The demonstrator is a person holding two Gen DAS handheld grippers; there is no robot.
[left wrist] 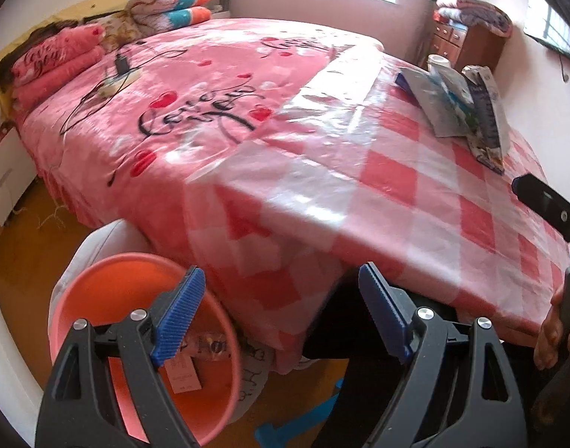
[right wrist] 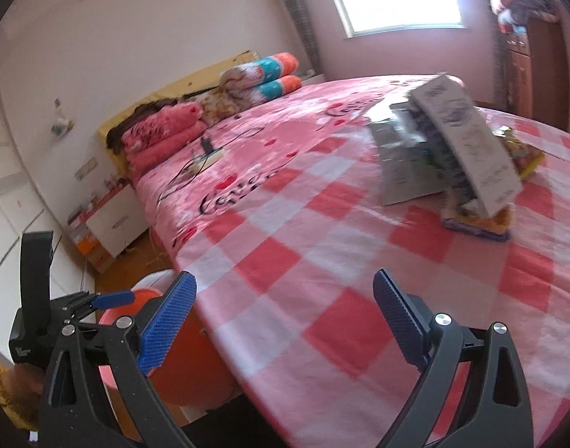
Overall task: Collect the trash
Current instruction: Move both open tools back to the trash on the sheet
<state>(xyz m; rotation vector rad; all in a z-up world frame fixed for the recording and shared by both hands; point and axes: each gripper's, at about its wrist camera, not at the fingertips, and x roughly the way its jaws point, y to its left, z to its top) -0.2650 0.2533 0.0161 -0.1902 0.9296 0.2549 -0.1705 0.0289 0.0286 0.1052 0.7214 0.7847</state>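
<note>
Both our claws, left claw [left wrist: 281, 311] and right claw [right wrist: 285, 324], gape empty; one orange bucket [left wrist: 109, 287] near left, one pile of packets [right wrist: 445, 149] far right on the bed [right wrist: 322, 246].

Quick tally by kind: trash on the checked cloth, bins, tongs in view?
Packaging pieces piled on the checked cloth: at least 3, pile too blurred for an exact count
Orange bucket: 1
Tongs, both open and empty: 2, left tongs, right tongs
Total: at least 6
</note>
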